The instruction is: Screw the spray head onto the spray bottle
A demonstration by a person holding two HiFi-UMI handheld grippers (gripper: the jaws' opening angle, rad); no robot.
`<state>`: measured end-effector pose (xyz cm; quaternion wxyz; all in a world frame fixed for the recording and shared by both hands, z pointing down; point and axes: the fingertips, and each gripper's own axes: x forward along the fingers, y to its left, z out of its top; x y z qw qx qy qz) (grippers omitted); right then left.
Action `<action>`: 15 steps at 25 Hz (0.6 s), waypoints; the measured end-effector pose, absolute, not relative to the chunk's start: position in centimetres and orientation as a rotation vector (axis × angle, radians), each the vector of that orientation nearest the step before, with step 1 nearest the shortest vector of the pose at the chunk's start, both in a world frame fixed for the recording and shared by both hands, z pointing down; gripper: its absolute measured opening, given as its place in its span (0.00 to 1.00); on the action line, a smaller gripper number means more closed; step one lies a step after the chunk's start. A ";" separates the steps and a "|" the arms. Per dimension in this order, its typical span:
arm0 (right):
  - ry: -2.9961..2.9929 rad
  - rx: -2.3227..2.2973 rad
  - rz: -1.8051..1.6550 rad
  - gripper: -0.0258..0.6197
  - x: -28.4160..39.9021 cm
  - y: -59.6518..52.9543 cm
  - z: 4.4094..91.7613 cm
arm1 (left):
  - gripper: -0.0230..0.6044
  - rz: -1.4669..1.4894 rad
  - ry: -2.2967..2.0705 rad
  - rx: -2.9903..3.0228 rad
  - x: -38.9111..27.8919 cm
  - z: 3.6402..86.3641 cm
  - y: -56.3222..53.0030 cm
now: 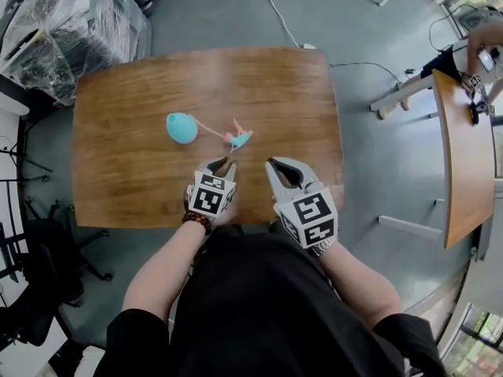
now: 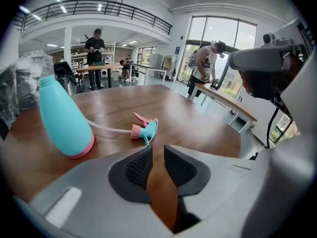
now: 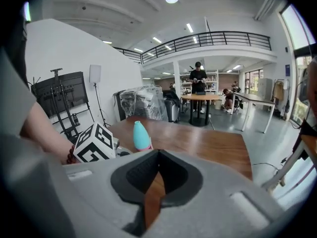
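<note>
Teal bottle (image 1: pixel 181 128) upright on table (image 1: pixel 118 171); spray head (image 1: pixel 238 138) right of it; left gripper (image 1: pixel 223 162) jaws slightly parted; right gripper (image 1: pixel 272 162) jaws clenched; both empty.

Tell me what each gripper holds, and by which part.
Nothing: left gripper slightly open and empty, right gripper shut on nothing. The bottle and spray head sit untouched.

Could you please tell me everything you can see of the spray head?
The spray head looks plastic: a teal body, a pink trigger and a pink screw collar, with a thin pale tube running from the collar toward the teal bottle. It lies on its side on the wooden table, not screwed on, just beyond the left gripper. No gripper touches it.
</note>
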<state>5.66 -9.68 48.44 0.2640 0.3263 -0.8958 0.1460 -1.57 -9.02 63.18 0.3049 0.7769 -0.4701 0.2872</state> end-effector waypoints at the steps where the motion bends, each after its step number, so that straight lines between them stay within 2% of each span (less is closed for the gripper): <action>1: -2.407 0.903 0.399 0.03 5.4 -9.6 48.5 | 0.18 0.777 -1.232 2.071 -1.8 63.7 -9.5; 15: -2.316 1.030 0.423 0.03 6.3 -9.8 48.8 | 0.19 0.861 -1.153 2.071 -1.6 67.3 -12.3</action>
